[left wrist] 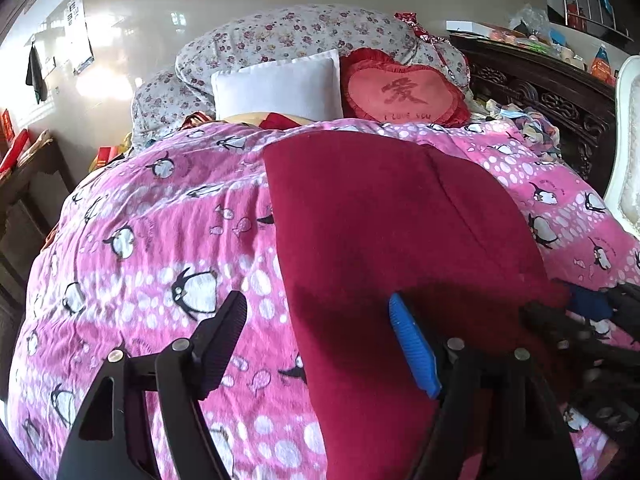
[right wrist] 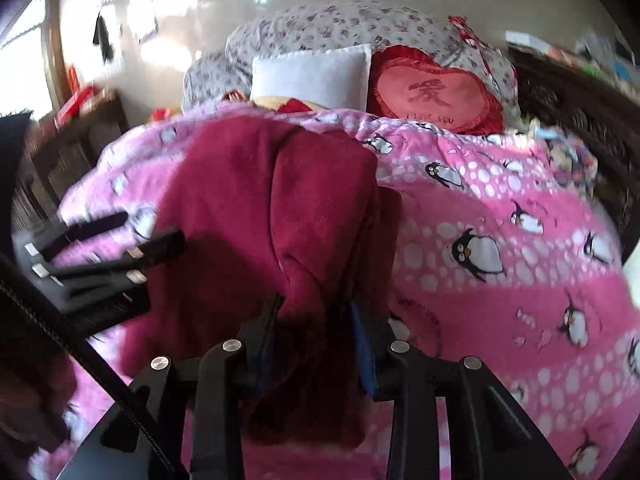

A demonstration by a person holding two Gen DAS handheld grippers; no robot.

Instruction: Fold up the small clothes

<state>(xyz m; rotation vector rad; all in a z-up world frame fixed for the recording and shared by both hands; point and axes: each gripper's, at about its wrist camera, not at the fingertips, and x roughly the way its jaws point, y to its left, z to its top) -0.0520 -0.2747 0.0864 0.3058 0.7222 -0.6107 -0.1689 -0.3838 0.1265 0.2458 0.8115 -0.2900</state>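
Note:
A dark red garment (left wrist: 384, 216) lies flat on the pink penguin-print quilt (left wrist: 160, 220). My left gripper (left wrist: 318, 312) is open over the garment's near left edge; one finger is above the quilt, the blue-padded finger above the cloth. In the right wrist view, my right gripper (right wrist: 316, 316) is shut on a bunched near edge of the red garment (right wrist: 248, 200), which is lifted and creased there. The left gripper (right wrist: 120, 240) shows at the left of that view, and the right gripper (left wrist: 592, 308) shows at the right edge of the left wrist view.
At the head of the bed are a white pillow (left wrist: 276, 84), a red heart cushion (left wrist: 404, 92) and a floral quilt roll (left wrist: 304, 32). A dark carved cabinet (left wrist: 548, 92) with clutter stands on the right, a low shelf (left wrist: 28, 176) on the left.

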